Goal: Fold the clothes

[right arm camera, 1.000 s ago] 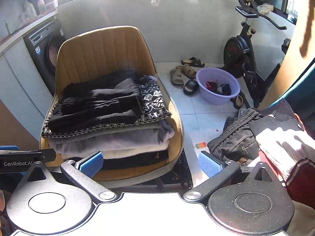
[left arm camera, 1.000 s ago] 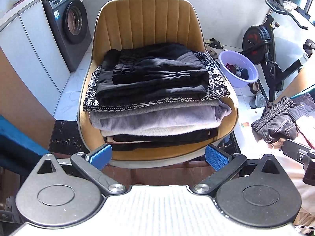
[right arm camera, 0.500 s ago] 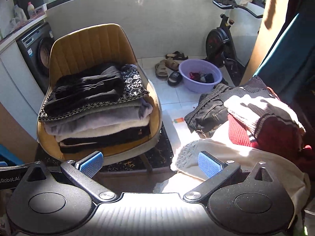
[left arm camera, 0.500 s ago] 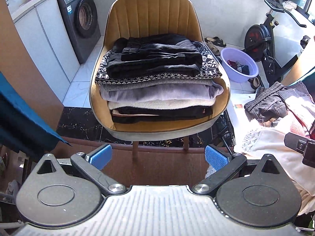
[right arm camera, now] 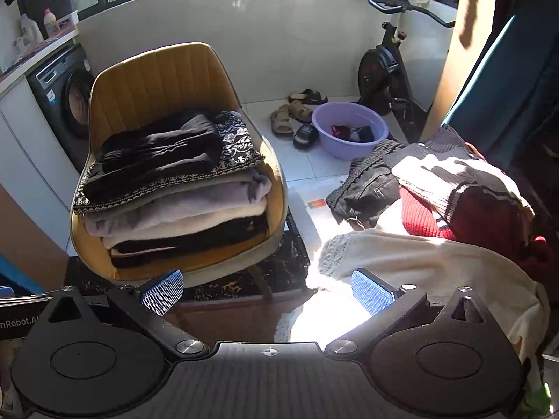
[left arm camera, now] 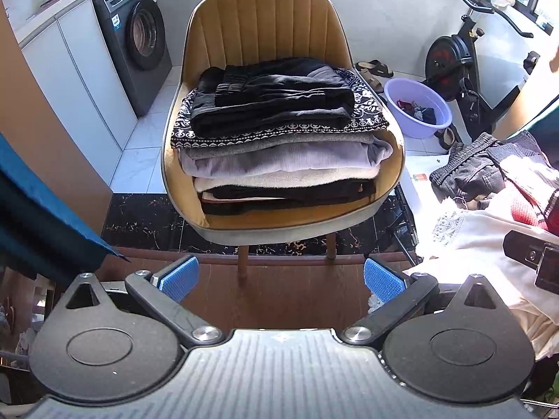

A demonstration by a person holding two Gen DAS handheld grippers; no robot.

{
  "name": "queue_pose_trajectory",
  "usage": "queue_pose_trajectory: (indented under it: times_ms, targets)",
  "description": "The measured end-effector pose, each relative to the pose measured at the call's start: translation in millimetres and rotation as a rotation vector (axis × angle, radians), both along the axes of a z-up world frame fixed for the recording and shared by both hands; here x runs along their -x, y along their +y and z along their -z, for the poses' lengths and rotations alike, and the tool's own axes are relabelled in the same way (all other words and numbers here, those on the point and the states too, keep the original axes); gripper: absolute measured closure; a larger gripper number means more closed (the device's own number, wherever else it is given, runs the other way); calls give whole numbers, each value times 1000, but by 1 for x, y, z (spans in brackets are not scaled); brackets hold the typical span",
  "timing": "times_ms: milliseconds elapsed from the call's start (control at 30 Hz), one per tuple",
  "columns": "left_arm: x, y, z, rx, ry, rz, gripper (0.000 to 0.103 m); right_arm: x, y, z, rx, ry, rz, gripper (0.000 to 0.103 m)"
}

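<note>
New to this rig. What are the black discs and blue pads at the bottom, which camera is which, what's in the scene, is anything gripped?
There is no robot arm: a person carries a two-finger gripper in each hand, with a fisheye camera on each looking along its fingers. The black discs and blue pads are the gripper itself. One view shows the left gripper, the other the right gripper. Both are open and hold nothing. Ahead, a mustard chair holds a stack of folded clothes. To the right is an unfolded pile, with a cream garment nearest the right gripper. Behind are a washing machine, a purple basin and an exercise bike.
</note>
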State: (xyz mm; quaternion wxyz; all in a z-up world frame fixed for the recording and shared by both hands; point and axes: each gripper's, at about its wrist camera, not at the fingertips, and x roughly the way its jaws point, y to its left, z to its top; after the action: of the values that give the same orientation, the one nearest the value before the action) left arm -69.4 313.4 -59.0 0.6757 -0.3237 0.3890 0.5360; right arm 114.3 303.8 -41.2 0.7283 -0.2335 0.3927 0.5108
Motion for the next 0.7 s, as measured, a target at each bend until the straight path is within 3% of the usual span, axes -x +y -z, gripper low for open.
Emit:
queue_pose_trajectory:
  times_ms: [700]
  targets:
    - [11, 2, 1, 6, -22, 99, 0, 25, -13, -7, 9, -23, 71, 1]
